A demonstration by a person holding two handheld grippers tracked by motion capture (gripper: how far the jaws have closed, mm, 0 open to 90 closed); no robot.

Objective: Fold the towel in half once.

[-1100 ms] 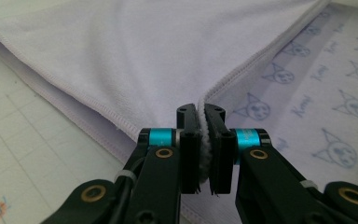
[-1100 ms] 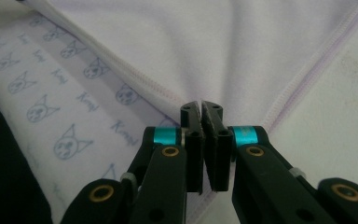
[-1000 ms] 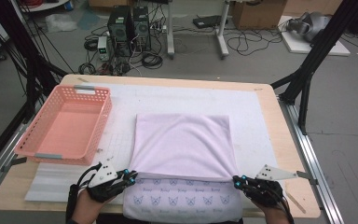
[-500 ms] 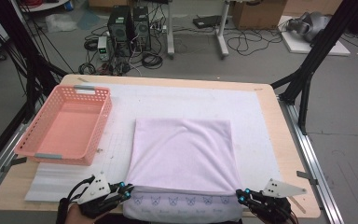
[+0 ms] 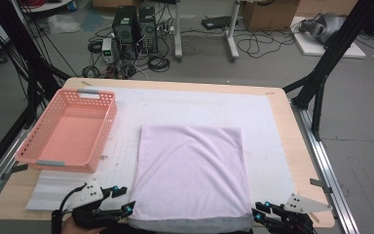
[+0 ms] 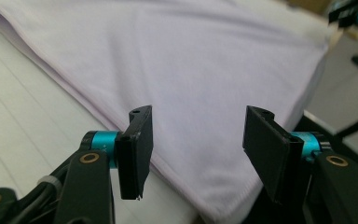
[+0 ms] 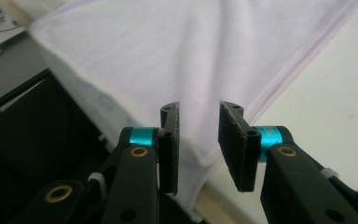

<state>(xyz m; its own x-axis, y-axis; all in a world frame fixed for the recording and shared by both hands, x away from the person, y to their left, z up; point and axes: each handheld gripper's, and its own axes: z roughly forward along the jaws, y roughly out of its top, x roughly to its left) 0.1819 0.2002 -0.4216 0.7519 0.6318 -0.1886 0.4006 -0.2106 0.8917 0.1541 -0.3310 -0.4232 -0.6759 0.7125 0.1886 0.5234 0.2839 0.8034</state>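
A soft, pale lilac towel [image 5: 190,175] lies folded flat into a near-square slab on the worktop [image 5: 282,122], just right of the pink lattice plastic basket [image 5: 68,131], its near hem drooping over the front edge and its slightly longer side running away from the person. The left gripper [image 5: 121,200] sits at the towel's near left corner and the right gripper [image 5: 259,211] at its near right corner. Both sets of jaws have just been opening and stand released, the cloth in front of them, not between them.

Right gripper [image 7: 196,140] jaws just opening over pale cloth [image 7: 177,51] corner (nothing clamped).
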